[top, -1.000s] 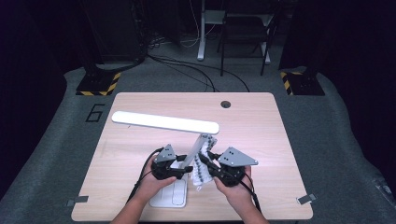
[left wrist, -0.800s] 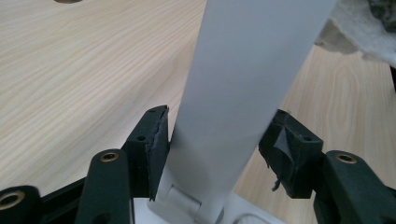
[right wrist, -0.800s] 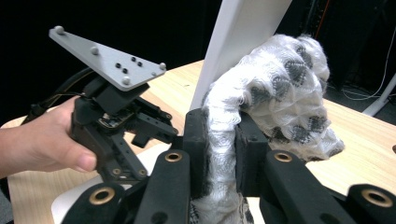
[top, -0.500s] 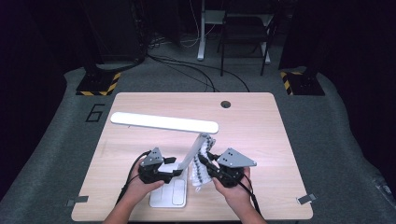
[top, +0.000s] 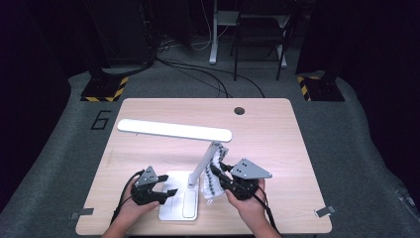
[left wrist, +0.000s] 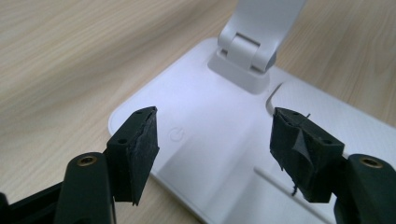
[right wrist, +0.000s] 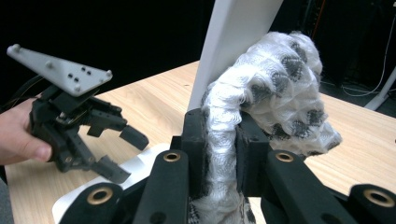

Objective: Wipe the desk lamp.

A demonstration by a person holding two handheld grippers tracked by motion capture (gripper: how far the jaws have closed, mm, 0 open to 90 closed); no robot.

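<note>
High view: a white desk lamp [top: 195, 163] stands on the wooden surface [top: 277, 148], its base in the lower middle of the frame and its light bar across the centre. The left gripper [top: 159, 194] sits at the base's left edge, lower left. The right gripper [top: 216, 174], just right of the lamp's stem, holds a white knitted cloth [top: 213, 173] against the stem.

Left gripper view: the jaws have just been opening and now stand apart with nothing between them, poised over the lamp base [left wrist: 219, 144], its power symbol [left wrist: 174, 134] at centre frame and the hinge at the top.

Right gripper view: the jaws are closed on the cloth [right wrist: 275, 88], which bunches at centre right against the stem [right wrist: 233, 42]. The left gripper [right wrist: 119, 151] shows at the left.

Judging by this, the stem is being wiped; the left gripper has let go of the lamp, and the base and light bar probably remain.
</note>
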